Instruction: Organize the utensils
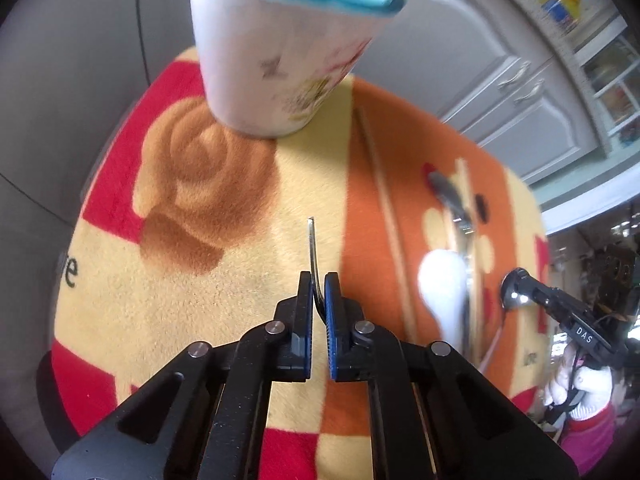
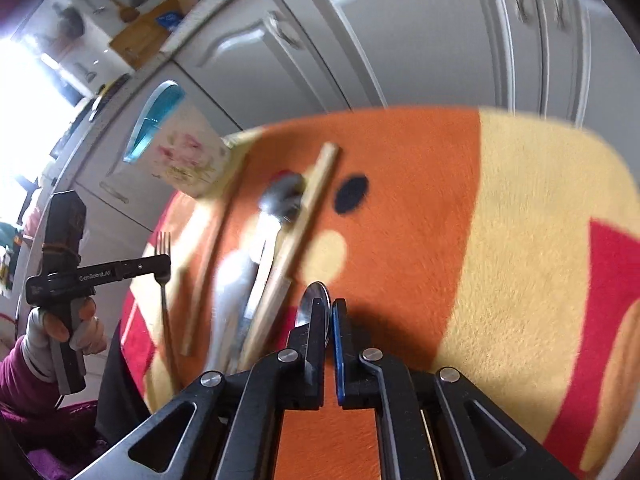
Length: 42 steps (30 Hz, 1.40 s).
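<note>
Fleece blanket (image 1: 248, 240) – grey cabinets (image 2: 400, 40) behind, left claw (image 1: 319, 280) gripping fork (image 1: 312, 240), right claw (image 2: 330, 308) gripping spoon (image 2: 314, 296)

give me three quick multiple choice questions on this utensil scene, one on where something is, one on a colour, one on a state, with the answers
1. Where does the utensil holder stand?
A. on the patterned blanket
B. inside a cabinet
C. on the floor

2. What colour is the holder's rim?
A. red
B. teal blue
C. black

3. What is the left gripper doing?
A. hanging open with nothing in it
B. shut on a chopstick
C. shut on a fork

Answers: 1 A, its base rests on the blanket. 2 B, a translucent teal band tops the white body. 3 C, the right wrist view shows the fork clamped in it, tines up, handle hanging down.
</note>
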Available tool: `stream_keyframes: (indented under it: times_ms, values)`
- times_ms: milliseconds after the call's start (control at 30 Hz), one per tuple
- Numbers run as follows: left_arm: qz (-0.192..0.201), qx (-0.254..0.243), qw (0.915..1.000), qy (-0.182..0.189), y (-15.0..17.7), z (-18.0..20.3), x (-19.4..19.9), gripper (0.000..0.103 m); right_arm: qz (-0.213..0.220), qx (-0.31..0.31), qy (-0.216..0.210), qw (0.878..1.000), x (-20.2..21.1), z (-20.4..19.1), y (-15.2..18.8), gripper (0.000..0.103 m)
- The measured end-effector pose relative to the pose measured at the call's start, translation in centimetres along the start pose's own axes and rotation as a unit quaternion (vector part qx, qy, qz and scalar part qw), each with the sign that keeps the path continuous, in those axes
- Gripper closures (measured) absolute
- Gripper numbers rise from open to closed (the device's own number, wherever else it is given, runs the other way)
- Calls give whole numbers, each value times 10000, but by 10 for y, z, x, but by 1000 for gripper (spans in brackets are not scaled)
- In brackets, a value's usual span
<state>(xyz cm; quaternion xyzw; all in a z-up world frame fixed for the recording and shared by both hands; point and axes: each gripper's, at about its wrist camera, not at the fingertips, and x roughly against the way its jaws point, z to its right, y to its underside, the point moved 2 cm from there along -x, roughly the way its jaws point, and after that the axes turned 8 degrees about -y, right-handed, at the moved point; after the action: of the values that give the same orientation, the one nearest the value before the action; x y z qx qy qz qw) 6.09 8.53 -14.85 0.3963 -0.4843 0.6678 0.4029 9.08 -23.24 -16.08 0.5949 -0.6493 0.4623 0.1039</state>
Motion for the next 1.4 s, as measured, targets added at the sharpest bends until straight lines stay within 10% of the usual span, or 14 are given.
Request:
stream_keyframes:
  times_ms: [667, 1067, 1400]
  values:
    - [1852, 153, 9804, 652, -76, -10, 167, 102, 1132, 1287, 169, 9851, 75, -121, -100, 101]
    - [3054, 452, 9488, -669, -176, -41, 194, 102, 1747, 2117, 713, 9589, 11, -207, -226, 101]
    - [3196, 70, 9353, -1514, -183, -32, 137, 102, 1390, 2893, 1411, 9365, -82, -220, -237, 101]
